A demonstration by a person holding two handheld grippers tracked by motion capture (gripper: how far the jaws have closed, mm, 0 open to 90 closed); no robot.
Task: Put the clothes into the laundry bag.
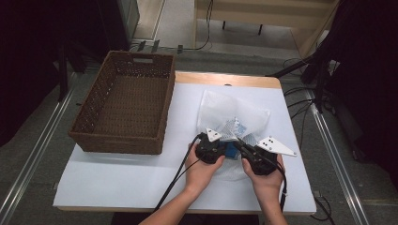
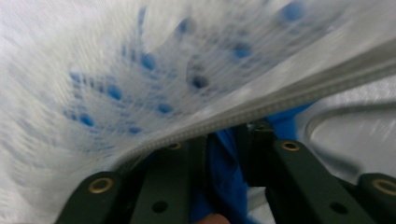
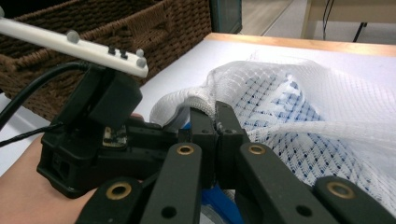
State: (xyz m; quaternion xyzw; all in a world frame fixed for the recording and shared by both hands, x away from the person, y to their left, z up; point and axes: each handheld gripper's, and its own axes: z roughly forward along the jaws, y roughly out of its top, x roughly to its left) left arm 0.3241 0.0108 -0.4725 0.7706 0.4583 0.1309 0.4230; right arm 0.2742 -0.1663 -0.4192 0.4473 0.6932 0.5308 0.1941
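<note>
A white mesh bag (image 1: 237, 110) lies on the white table top, with blue-and-white patterned cloth showing through it. My right gripper (image 1: 238, 141) is shut on the bag's rim; in the right gripper view its jaws (image 3: 215, 122) pinch the white mesh edge (image 3: 201, 102). My left gripper (image 1: 226, 150) points at the bag's mouth from the left. In the left gripper view its jaws (image 2: 229, 140) are shut on a fold of blue cloth (image 2: 224, 177) just under the bag's zipper edge (image 2: 261, 105). Blue cloth (image 1: 231, 151) shows between the two grippers.
A large brown wicker basket (image 1: 123, 140) stands at the table's left, near my left hand, and is also in the right gripper view (image 3: 163, 28). Bare white table (image 1: 117, 178) lies in front of it. Cables trail from both grippers toward the front edge.
</note>
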